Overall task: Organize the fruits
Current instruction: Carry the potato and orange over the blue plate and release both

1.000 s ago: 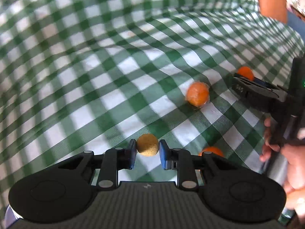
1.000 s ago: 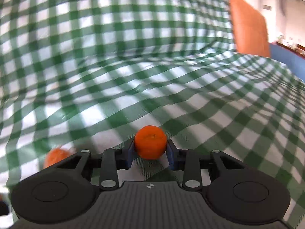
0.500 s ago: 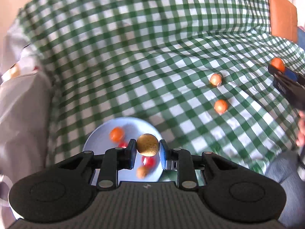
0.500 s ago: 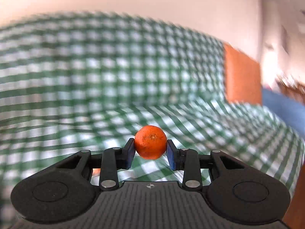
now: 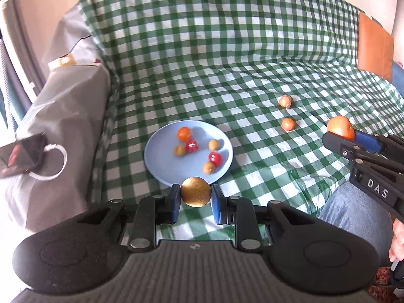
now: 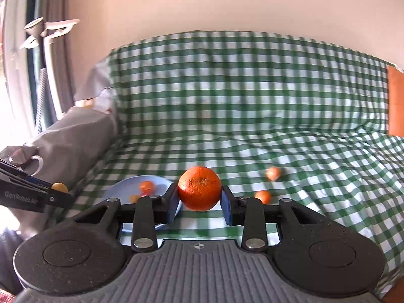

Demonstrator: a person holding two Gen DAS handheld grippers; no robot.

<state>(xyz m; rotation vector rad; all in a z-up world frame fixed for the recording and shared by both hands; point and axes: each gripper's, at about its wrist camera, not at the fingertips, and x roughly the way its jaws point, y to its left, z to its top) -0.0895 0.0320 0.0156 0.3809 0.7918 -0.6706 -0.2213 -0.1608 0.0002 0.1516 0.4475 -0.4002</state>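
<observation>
Green-checked cloth [image 5: 227, 50] covered the sofa; left gripper [image 5: 195, 199] was clamped on a golden-brown fruit [image 5: 195, 195] above the blue plate's [image 5: 154, 151] near rim, right gripper [image 6: 199, 199] pinched an orange [image 6: 199, 188], two small fruits [image 5: 288, 124] lay beyond

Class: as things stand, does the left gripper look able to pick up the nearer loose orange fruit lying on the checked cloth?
Probably not yet: the left gripper is already shut on a round golden-brown fruit; the nearer loose orange fruit itself lies unobstructed.
</observation>
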